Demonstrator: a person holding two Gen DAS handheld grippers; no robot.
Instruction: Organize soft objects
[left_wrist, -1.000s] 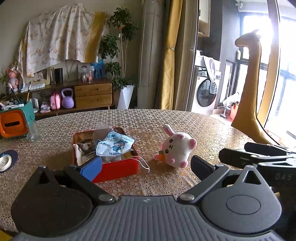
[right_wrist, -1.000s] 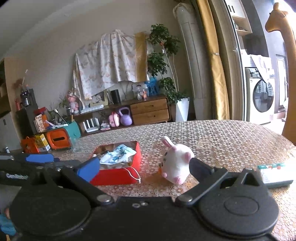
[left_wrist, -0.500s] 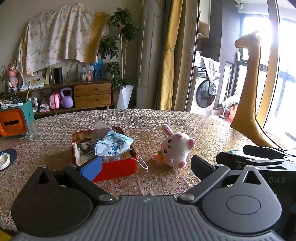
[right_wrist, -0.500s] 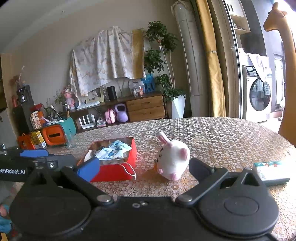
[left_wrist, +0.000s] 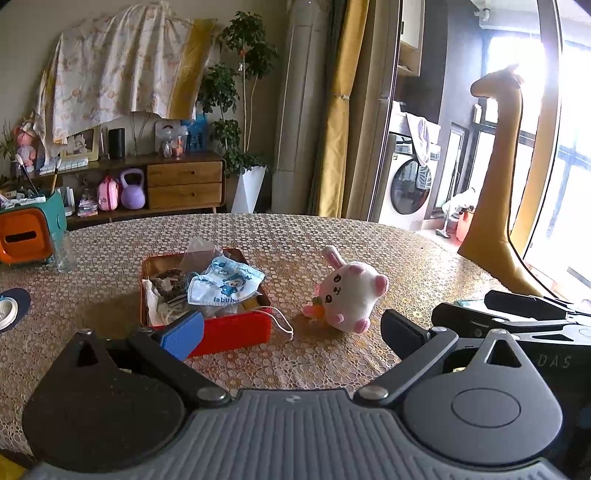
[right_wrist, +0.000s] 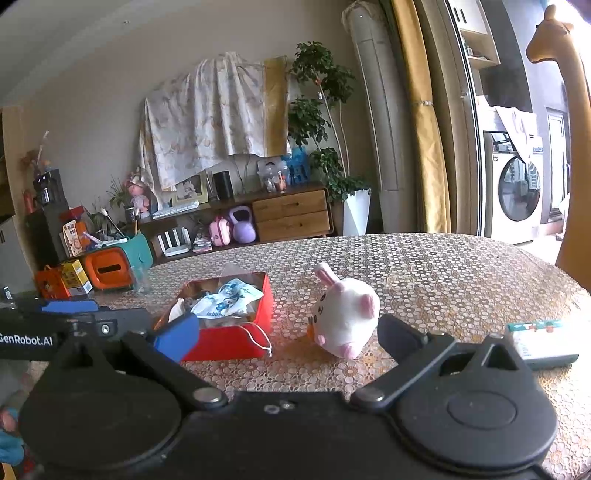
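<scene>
Home living room: sideboard (left_wrist: 184, 184), washing machine (left_wrist: 410, 192), houseplant (left_wrist: 236, 92).

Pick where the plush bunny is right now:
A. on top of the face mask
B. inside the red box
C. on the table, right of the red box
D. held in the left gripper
C: the bunny lies on the table to the right of the red box, apart from it; the mask is in the box, and both the left gripper and the right gripper are open and empty.
</scene>
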